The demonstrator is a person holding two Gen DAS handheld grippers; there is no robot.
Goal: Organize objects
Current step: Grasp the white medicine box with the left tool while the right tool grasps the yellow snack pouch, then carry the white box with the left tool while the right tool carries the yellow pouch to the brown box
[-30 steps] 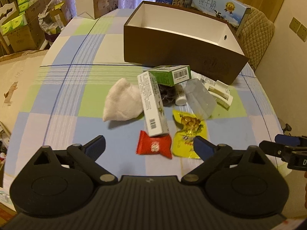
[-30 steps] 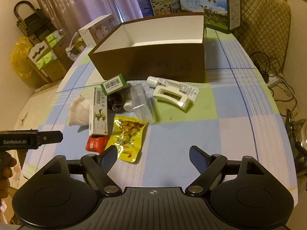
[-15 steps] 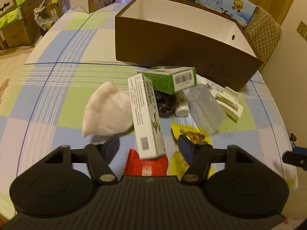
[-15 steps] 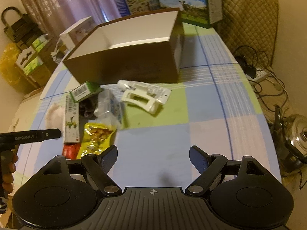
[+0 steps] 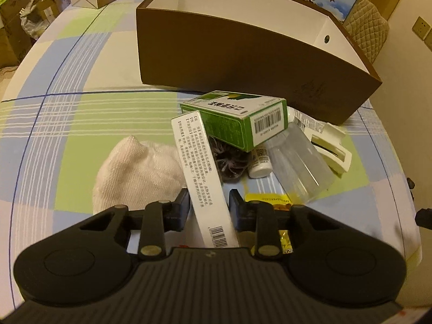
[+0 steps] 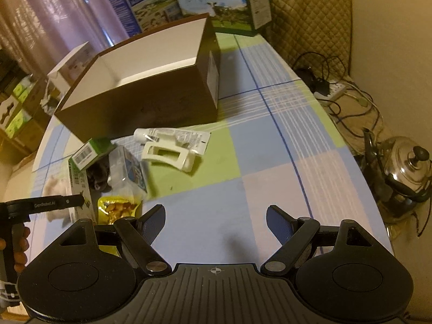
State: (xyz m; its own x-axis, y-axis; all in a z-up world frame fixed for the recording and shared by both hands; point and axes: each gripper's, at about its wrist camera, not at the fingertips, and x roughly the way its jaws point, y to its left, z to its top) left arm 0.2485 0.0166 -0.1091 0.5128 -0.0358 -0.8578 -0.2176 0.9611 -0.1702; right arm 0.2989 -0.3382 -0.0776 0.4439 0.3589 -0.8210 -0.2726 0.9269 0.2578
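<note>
The long white carton (image 5: 201, 170) printed with a barcode is seen between the fingers of the left gripper (image 5: 208, 208), whose jaws are closing; the left pad appears pressed on one side, while contact on the other side cannot be settled. Its near end is cut off by the gripper body. It lies on the checked counter (image 5: 81, 124) in a heap with a green medicine box (image 5: 235, 118), a white cloth (image 5: 135, 172), a clear plastic cup (image 5: 299, 170), a small white bottle (image 5: 259, 162) and a dark tangle half hidden under the green box. A yellow snack packet (image 6: 118, 208) is mostly covered by the gripper. The brown open box (image 5: 243, 54) stands just behind the heap. The right gripper (image 6: 216, 221) is held with its jaws wide apart over bare counter, with nothing between them.
</note>
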